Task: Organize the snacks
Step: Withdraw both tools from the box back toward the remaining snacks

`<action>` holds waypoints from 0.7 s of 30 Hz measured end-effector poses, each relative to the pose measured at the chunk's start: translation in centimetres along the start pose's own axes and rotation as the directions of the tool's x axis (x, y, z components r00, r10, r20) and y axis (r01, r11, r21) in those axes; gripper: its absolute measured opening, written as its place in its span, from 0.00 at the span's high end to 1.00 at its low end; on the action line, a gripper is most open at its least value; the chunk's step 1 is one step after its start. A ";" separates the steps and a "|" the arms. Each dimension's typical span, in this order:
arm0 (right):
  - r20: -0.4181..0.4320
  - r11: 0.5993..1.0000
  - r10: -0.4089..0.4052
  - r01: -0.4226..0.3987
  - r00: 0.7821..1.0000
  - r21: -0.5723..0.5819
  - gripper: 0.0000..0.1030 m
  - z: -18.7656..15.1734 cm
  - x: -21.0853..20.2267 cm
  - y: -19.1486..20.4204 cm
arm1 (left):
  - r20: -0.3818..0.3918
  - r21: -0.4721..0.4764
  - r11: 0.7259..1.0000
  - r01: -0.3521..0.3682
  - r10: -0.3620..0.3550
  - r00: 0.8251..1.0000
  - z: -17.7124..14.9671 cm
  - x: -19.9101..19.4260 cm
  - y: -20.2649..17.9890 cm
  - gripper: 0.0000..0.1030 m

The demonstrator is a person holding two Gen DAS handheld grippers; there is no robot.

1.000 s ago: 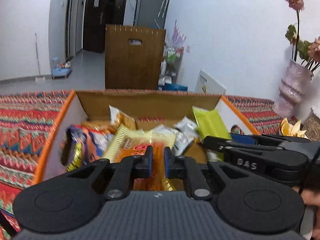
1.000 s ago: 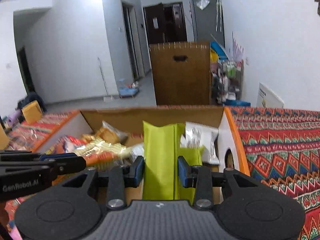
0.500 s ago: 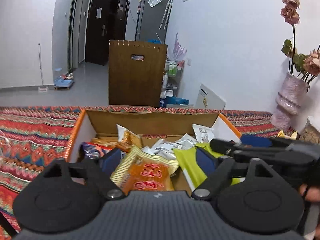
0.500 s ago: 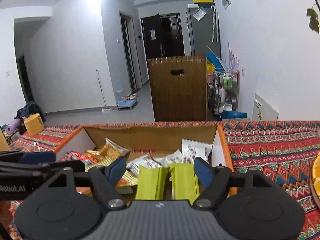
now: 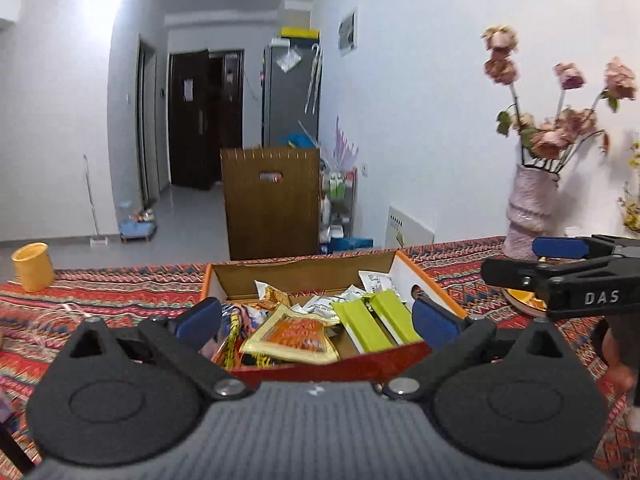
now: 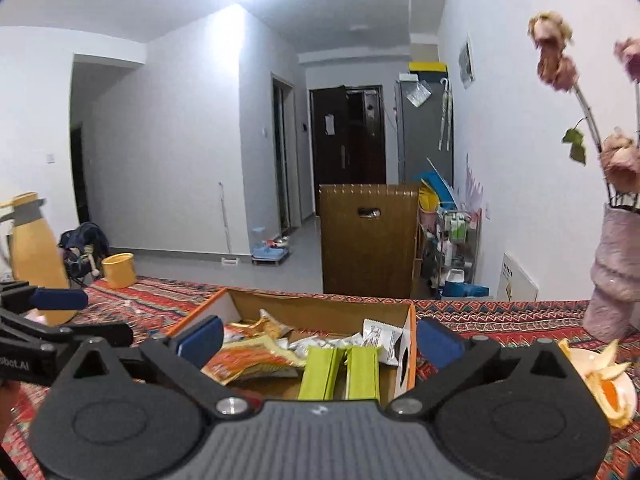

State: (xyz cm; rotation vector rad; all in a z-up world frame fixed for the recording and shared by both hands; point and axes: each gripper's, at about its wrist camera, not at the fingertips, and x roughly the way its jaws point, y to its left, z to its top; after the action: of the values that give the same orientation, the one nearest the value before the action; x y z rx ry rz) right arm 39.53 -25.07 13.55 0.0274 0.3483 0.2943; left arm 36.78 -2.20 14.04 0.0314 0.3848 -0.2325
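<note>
Left gripper (image 5: 316, 322) spread wide, nothing held; right gripper (image 6: 320, 338) likewise spread, empty. Snack box (image 5: 436, 292) sits just ahead of and below both tools on patterned cloth (image 5: 120, 292).

Orange packet (image 5: 296, 334) lies ahead of left gripper, atop pile. Two green packets (image 6: 340, 372) lie side by side ahead of right gripper, by box wall nearest its right finger. White packets (image 6: 380, 338) further ahead.

Judged step: retreat after drop, next snack to be sought. Tools best raised clear of box rim before any sideways move, so box is not dragged. Plate of peel (image 6: 612, 384) to right of right gripper to be avoided.
</note>
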 end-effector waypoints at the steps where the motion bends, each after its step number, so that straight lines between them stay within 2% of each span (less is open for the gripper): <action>1: 0.006 1.000 0.005 -0.005 1.000 -0.007 0.00 -0.3 -1.3 0.2 | 0.010 0.001 1.000 -0.001 0.001 1.000 -0.4 -1.3 -0.2 0.00; 6: 0.021 0.999 -0.007 0.007 1.000 -0.034 0.00 -3.1 -7.2 1.4 | 0.035 -0.022 1.000 -0.020 0.021 0.999 -3.2 -7.6 -1.0 0.00; 11: 0.012 0.998 -0.001 0.002 1.000 -0.062 0.00 -8.1 -12.3 2.5 | 0.015 -0.050 0.998 -0.029 0.030 0.999 -8.9 -12.8 -1.1 0.00; 16: -0.067 0.999 -0.004 0.000 0.998 -0.054 0.00 -14.0 -16.2 4.1 | -0.061 -0.105 0.990 -0.094 0.088 0.994 -14.3 -16.2 -0.6 0.00; 21: -0.161 0.999 0.027 -0.030 0.987 -0.017 0.00 -18.7 -18.7 5.5 | -0.178 -0.128 0.981 -0.143 0.119 0.977 -18.3 -17.8 -0.2 0.00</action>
State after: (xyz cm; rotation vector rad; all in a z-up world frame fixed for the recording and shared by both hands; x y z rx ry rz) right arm 14.82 -25.70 2.57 -0.0104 0.5053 0.3287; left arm 13.98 2.88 3.74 -0.0620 0.5663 -0.0710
